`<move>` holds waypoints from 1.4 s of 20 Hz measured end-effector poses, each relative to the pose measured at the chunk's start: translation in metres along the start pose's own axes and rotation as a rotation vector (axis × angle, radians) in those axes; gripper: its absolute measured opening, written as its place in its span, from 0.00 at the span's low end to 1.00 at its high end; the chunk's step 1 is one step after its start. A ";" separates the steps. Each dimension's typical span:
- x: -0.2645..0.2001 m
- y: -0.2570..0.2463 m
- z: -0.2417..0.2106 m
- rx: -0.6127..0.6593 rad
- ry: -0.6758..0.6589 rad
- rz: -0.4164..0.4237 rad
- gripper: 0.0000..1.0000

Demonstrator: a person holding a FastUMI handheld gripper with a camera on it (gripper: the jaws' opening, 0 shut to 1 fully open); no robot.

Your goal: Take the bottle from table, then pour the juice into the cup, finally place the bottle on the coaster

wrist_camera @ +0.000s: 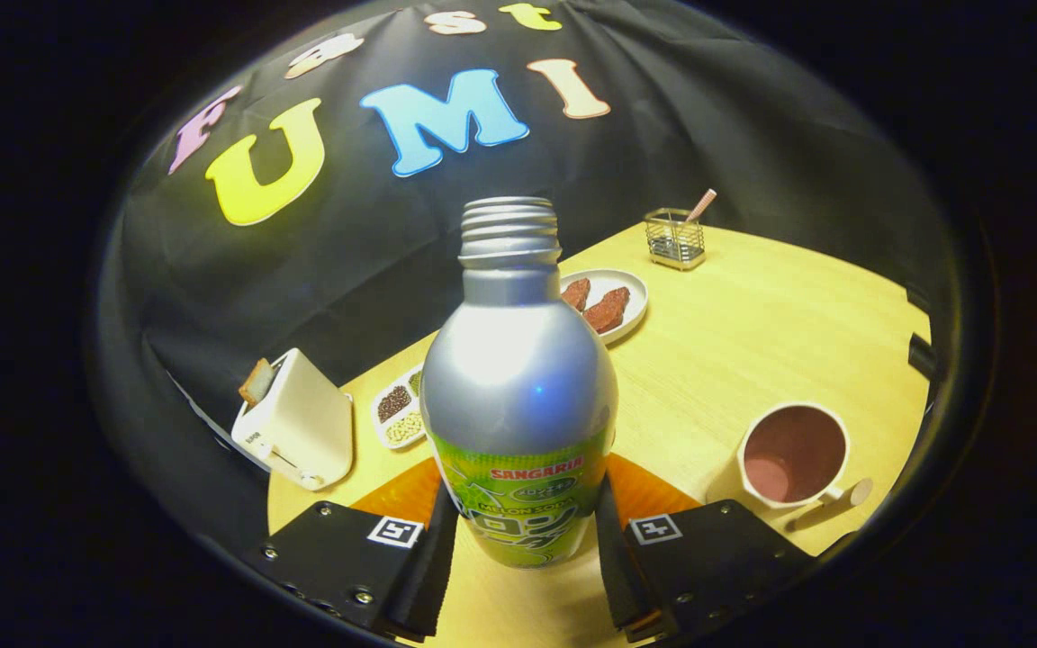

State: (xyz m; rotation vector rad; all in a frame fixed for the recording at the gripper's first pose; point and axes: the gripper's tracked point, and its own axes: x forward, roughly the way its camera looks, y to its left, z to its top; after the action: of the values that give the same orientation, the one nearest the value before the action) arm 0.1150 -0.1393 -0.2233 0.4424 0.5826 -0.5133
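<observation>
The bottle (518, 387) stands upright between the jaws of the gripper (518, 540), both fingers pressed against its lower sides, so the jaws are closed on it. Its threaded neck is uncapped. The green band reads "SANGARIA" and, below it, "MELON SODA". An orange coaster (649, 490) lies under and just behind the bottle's base on the worktop (752, 342). From the bottle, the cup (793, 454) sits at about 3 o'clock, a plate (631, 292) with brown pieces at 1 o'clock, a wire holder (674, 238) beyond it, a toaster (298, 423) at 9 o'clock.
</observation>
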 end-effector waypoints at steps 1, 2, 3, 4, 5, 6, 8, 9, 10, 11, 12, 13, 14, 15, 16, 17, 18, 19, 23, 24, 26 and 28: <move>0.002 -0.001 0.001 -0.023 -0.012 -0.016 0.69; 0.006 -0.003 0.003 -0.050 -0.022 -0.038 0.68; 0.008 -0.004 0.004 -0.082 -0.035 -0.055 0.68; 0.011 -0.003 0.009 -0.119 -0.047 -0.065 0.69; 0.016 -0.002 0.011 -0.160 -0.050 -0.079 0.69; 0.018 -0.002 0.012 -0.202 -0.053 -0.093 0.68; 0.027 0.000 0.020 -0.269 -0.075 -0.113 0.69; 0.030 0.002 0.024 -0.291 -0.092 -0.116 0.69; 0.034 0.005 0.028 -0.296 -0.109 -0.114 0.69; 0.041 0.007 0.029 -0.297 -0.118 -0.113 0.69; 0.048 0.007 0.030 -0.300 -0.117 -0.120 0.69; 0.055 0.005 0.031 -0.309 -0.114 -0.133 0.70; 0.060 0.003 0.032 -0.325 -0.115 -0.147 0.70; 0.065 0.000 0.032 -0.339 -0.114 -0.160 0.70; 0.070 -0.002 0.033 -0.348 -0.115 -0.169 0.70; 0.075 -0.003 0.033 -0.354 -0.116 -0.173 0.70; 0.080 -0.003 0.033 -0.354 -0.114 -0.176 0.70; 0.085 -0.006 0.032 -0.354 -0.111 -0.179 0.71; 0.106 -0.008 0.026 -0.354 -0.107 -0.185 0.71; 0.109 -0.008 0.026 -0.350 -0.104 -0.185 0.71; 0.116 -0.010 0.027 -0.339 -0.108 -0.184 0.72; 0.120 -0.007 0.028 -0.320 -0.126 -0.168 0.72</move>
State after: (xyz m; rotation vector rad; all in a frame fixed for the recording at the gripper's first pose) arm 0.2087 -0.1994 -0.2778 0.0567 0.5709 -0.5917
